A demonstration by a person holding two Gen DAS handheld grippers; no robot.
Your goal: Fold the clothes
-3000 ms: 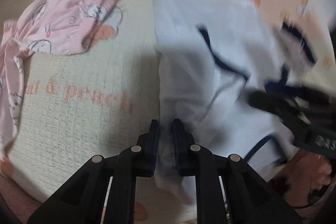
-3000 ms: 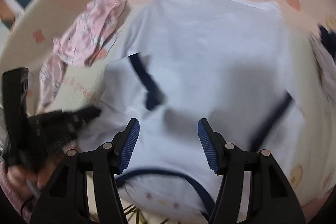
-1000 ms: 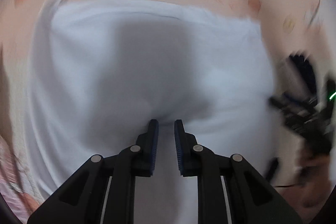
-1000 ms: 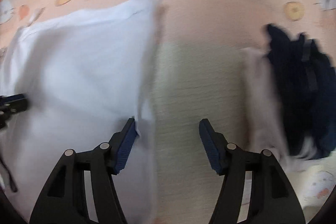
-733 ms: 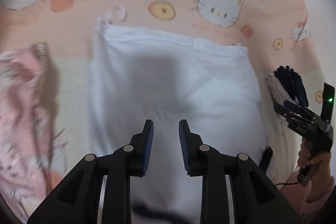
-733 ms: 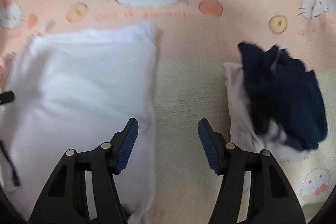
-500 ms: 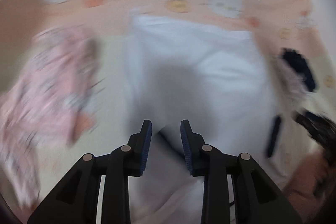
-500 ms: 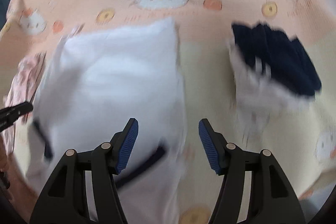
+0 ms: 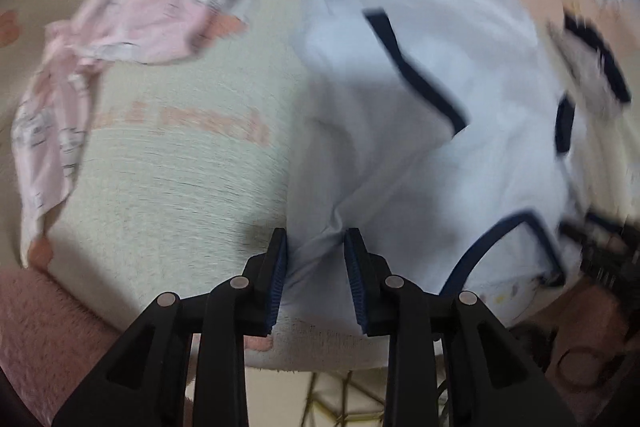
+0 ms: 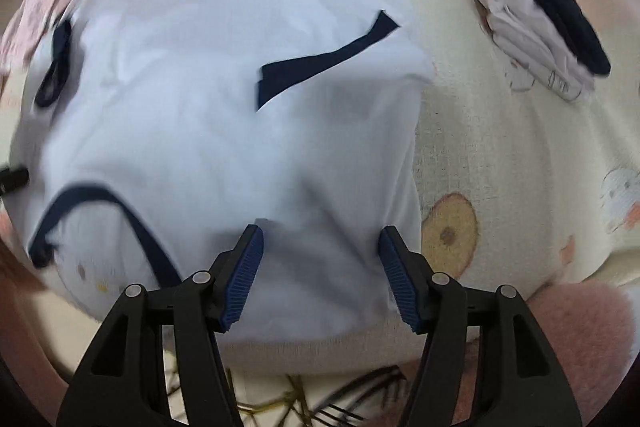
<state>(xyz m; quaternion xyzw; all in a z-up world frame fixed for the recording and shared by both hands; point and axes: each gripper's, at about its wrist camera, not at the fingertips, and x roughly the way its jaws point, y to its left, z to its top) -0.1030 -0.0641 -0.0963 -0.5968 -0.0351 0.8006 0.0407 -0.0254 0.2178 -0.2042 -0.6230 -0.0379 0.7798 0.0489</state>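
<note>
Where shirt [image 9: 420, 115] spreads — pink garment [image 9: 132, 11] beside.

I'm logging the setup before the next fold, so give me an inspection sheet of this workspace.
Surface: cartoon-print blanket, cream centre, peach border.
Job's things: white shirt with navy trim spread flat, sleeves folded inward.
Clutter: pink printed garment crumpled to the shirt's left; white and navy bundle to its right.
Grippers: left gripper partly open, a shirt pleat between its pads; right gripper open above the shirt's near edge.
Cables: nothing seen.
Surroundings: fuzzy pink fabric and patterned floor at the near edge.
</note>
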